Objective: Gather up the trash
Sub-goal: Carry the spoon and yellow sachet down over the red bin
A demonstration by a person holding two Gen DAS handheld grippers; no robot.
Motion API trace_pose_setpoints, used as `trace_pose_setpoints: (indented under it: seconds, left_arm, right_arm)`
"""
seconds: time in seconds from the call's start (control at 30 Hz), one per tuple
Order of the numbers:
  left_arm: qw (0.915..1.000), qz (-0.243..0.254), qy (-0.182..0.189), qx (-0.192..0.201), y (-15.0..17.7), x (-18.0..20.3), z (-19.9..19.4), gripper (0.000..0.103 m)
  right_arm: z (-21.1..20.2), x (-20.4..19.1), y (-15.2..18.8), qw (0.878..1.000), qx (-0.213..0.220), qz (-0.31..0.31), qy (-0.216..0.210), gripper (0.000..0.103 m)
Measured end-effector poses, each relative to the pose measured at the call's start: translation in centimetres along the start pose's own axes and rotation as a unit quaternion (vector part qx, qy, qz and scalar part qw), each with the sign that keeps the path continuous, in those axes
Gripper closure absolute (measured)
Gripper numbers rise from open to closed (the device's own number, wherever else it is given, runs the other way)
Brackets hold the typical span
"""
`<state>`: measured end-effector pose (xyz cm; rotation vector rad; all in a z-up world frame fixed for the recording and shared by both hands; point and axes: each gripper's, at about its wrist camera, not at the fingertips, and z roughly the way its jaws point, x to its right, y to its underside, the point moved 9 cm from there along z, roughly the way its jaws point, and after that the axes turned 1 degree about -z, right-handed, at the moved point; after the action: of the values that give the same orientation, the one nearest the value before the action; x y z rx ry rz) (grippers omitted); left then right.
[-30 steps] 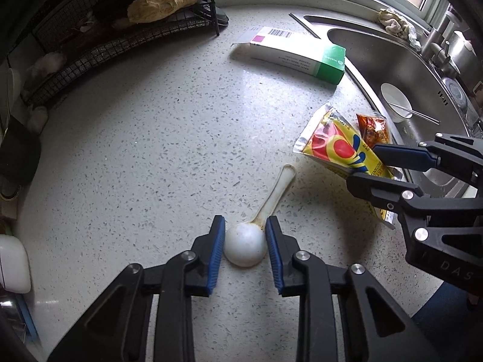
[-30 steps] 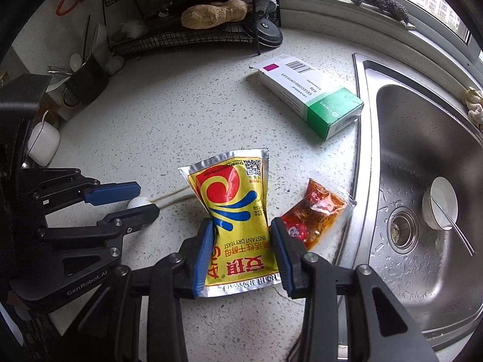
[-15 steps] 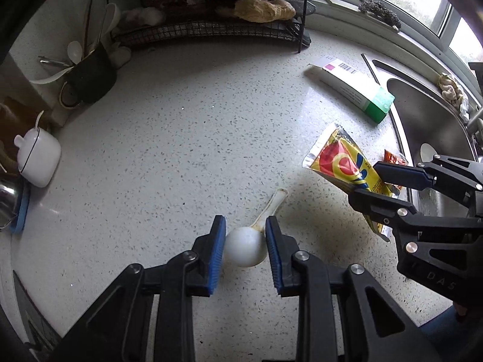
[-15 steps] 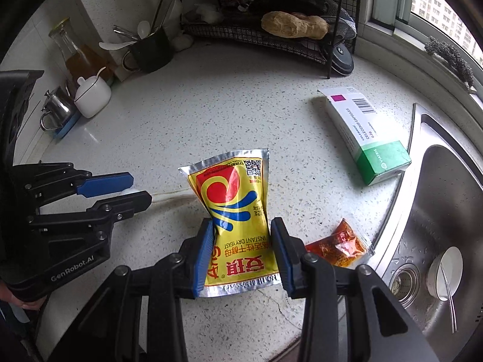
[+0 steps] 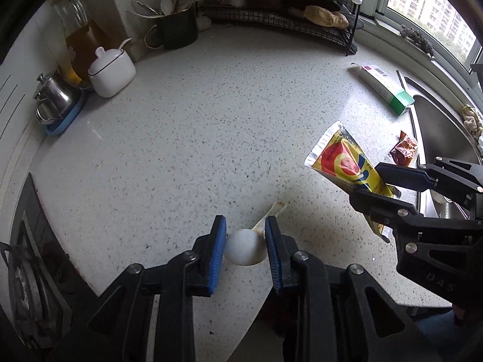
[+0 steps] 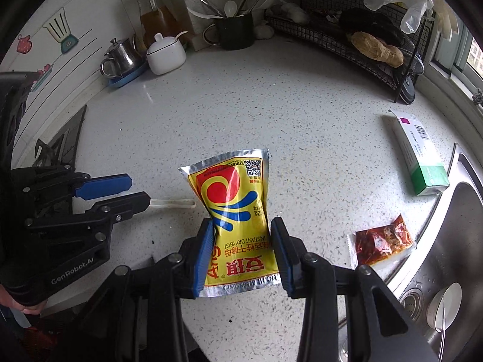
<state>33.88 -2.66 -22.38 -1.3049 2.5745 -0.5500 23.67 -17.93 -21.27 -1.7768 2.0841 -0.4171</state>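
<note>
the left tongs (image 6: 137, 191) hide the spoon's bowl (image 6: 173, 202).

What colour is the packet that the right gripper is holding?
The packet is yellow with a red and blue swirl and silver edges, clearest in the right wrist view.

White sugar pot (image 5: 112, 71) beside steel teapot (image 5: 54, 100) on blue saucer; utensil mug (image 6: 234, 31) behind.

Sauce sachet (image 6: 381, 243) on countertop (image 6: 256, 114) beside sink (image 6: 452, 241), carton (image 6: 421, 155) behind it.
</note>
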Motion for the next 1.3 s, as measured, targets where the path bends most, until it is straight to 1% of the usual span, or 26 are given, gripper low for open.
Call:
trace_pose_setpoints:
  seconds: [0.1,0.3,0.63,0.73,0.87,0.93,1.03,1.3]
  left_arm:
    - [0.9998,-0.015,-0.009,0.002,2.4,-1.1,-1.3,0.079]
    - [0.9991,-0.039,-0.013,0.008,6.8,-2.2,-3.4,0.079]
    - [0.9974,-0.068,-0.02,0.015,13.3,-2.4,-6.1,0.08]
    - [0.9969,-0.072,-0.029,0.013,15.2,-2.1,-6.7,0.08]
    - [0.9969,-0.072,-0.029,0.014,17.2,-1.4,-7.6,0.082]
    - [0.9969,-0.071,-0.033,0.012,18.2,-1.1,-7.8,0.086]
    - [0.9969,-0.071,-0.034,0.008,19.7,-0.4,-7.9,0.086]
    - [0.9961,-0.081,-0.028,-0.019,23.1,1.4,-6.0,0.086]
  right_arm:
    - [-0.2,-2.1,1.1,1.0,-0.006,-0.013,-0.009,0.067]
    - [-1.0,-6.0,3.6,0.999,-0.008,-0.042,-0.019,0.067]
    - [-2.4,-9.6,7.1,0.997,-0.011,-0.072,-0.026,0.067]
    - [-3.2,-10.0,8.6,0.997,-0.013,-0.074,-0.027,0.067]
    - [-4.3,-10.3,10.9,0.997,-0.015,-0.075,-0.029,0.067]
    - [-4.7,-10.5,12.0,0.997,-0.015,-0.076,-0.029,0.067]
    - [-5.0,-10.6,13.9,0.996,-0.021,-0.078,-0.031,0.067]
    - [-4.0,-10.5,17.8,0.995,-0.049,-0.08,-0.028,0.067]
